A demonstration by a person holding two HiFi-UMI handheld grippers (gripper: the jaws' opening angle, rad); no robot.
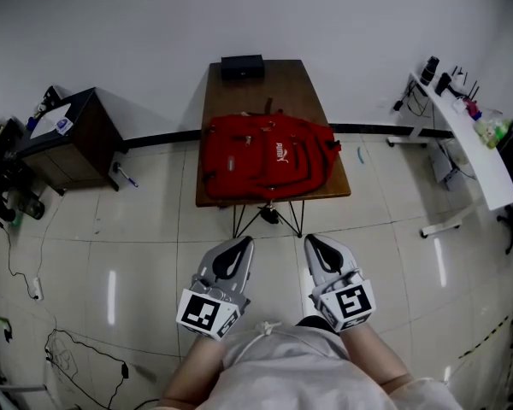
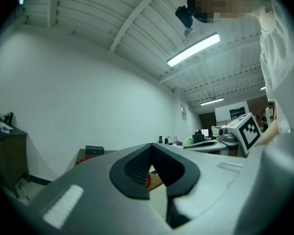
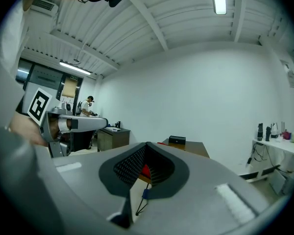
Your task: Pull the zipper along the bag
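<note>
A red backpack (image 1: 265,159) lies flat on a small brown table (image 1: 274,79) ahead of me, filling the table's near half. Both grippers hang close to my body, well short of the table and touching nothing. The left gripper (image 1: 239,244) is shut, its tips meeting with nothing between them. The right gripper (image 1: 318,243) is shut and empty too. In the left gripper view the closed tips (image 2: 152,147) frame a sliver of the red backpack (image 2: 147,179). In the right gripper view the tips (image 3: 147,145) frame the backpack (image 3: 145,171) the same way. I cannot make out the zipper pull from here.
A black box (image 1: 242,67) sits at the table's far edge by the wall. A dark cabinet (image 1: 64,139) stands at the left and a white desk (image 1: 470,148) with clutter at the right. Cables (image 1: 77,348) trail over the tiled floor at the lower left.
</note>
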